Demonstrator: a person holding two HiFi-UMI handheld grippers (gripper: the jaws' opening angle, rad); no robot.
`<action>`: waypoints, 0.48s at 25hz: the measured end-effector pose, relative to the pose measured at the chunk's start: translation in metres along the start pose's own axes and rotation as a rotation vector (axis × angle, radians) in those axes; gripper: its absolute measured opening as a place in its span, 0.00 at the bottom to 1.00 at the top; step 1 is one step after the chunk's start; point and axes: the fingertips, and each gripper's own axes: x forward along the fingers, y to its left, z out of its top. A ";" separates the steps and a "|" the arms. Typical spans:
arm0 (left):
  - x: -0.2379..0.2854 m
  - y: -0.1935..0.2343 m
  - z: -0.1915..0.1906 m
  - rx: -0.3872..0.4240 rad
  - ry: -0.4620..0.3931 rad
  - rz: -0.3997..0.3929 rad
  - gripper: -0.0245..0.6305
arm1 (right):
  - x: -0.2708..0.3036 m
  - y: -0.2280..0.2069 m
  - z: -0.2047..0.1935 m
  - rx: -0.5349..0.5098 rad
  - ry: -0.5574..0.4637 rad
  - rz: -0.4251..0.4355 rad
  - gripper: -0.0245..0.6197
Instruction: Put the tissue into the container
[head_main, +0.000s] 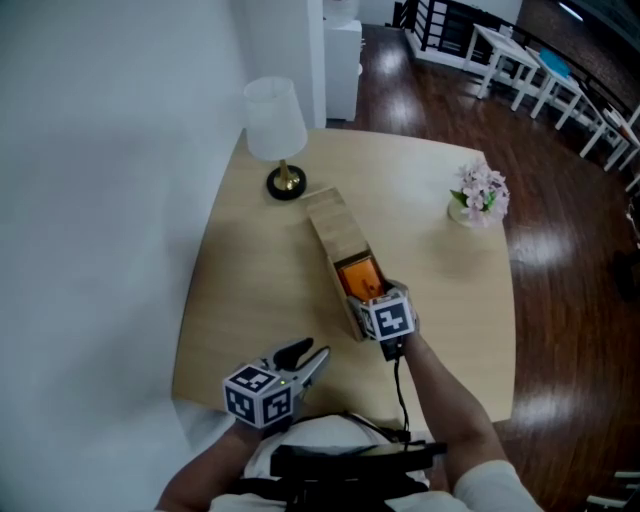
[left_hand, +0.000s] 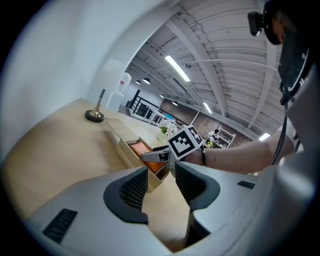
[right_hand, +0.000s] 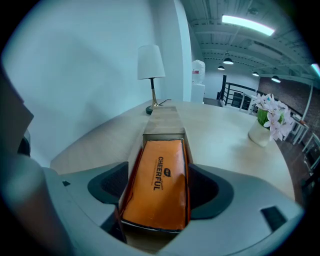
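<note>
An orange tissue pack (right_hand: 161, 175) lies lengthways in the open near half of a long wooden container (head_main: 330, 228), its near end tilted up a little. My right gripper (right_hand: 157, 189) has a pad against each long side of the pack and is shut on it. Seen from the head view, the right gripper (head_main: 372, 298) sits at the container's near end, with the pack (head_main: 358, 274) showing ahead of it. My left gripper (head_main: 305, 358) hovers open and holds nothing near the table's front edge. From the left gripper (left_hand: 157, 187), the container (left_hand: 125, 146) lies just ahead.
A white-shaded lamp (head_main: 275, 128) stands just beyond the container's far end. A small pot of pink flowers (head_main: 480, 195) sits at the table's right. A cable runs from the right gripper toward the person's body. The table edge (head_main: 505, 395) is close on the right.
</note>
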 end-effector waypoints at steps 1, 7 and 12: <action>-0.001 -0.001 0.000 -0.001 -0.003 0.004 0.30 | -0.003 0.000 0.002 0.008 -0.010 0.005 0.63; -0.002 -0.014 0.004 -0.005 -0.036 0.004 0.29 | -0.030 -0.008 0.006 0.046 -0.066 0.027 0.63; 0.004 -0.031 0.012 -0.005 -0.077 -0.043 0.23 | -0.067 -0.022 0.004 0.091 -0.104 0.047 0.63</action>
